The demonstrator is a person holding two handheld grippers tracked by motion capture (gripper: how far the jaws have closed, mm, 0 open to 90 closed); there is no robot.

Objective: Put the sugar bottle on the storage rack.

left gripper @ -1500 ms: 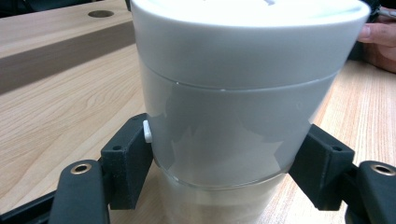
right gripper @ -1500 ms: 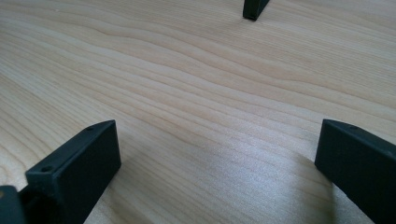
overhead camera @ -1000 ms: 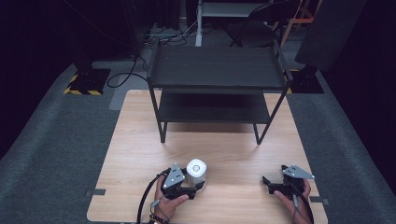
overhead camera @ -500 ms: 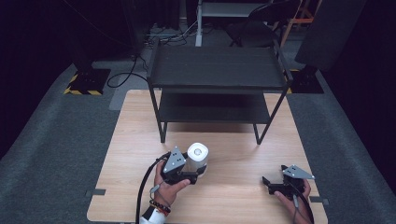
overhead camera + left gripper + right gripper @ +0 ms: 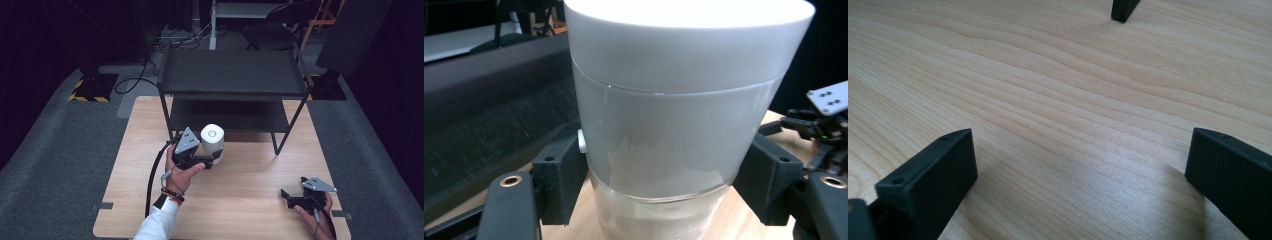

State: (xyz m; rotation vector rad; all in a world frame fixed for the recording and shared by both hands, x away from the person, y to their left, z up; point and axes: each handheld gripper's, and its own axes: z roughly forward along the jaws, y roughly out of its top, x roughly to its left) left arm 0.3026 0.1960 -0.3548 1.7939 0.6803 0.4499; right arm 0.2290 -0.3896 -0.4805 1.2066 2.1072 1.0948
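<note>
black shelf rack (image 5: 232, 75) stands just behind the held white jar (image 5: 212, 139).

left tool (image 5: 212, 159) clamped, right tool (image 5: 286, 196) spread

White cylindrical jar (image 5: 212, 139), upright, flat white lid on top with a small ring mark at centre. Left gripper view: opaque white upper section (image 5: 679, 100), seam line below the lid, clear glass base at the bottom. Clamped on both sides at mid-height, raised above the tabletop. Sits just in front of the dark shelf unit, at 12 o'clock from the holding hand.
</note>
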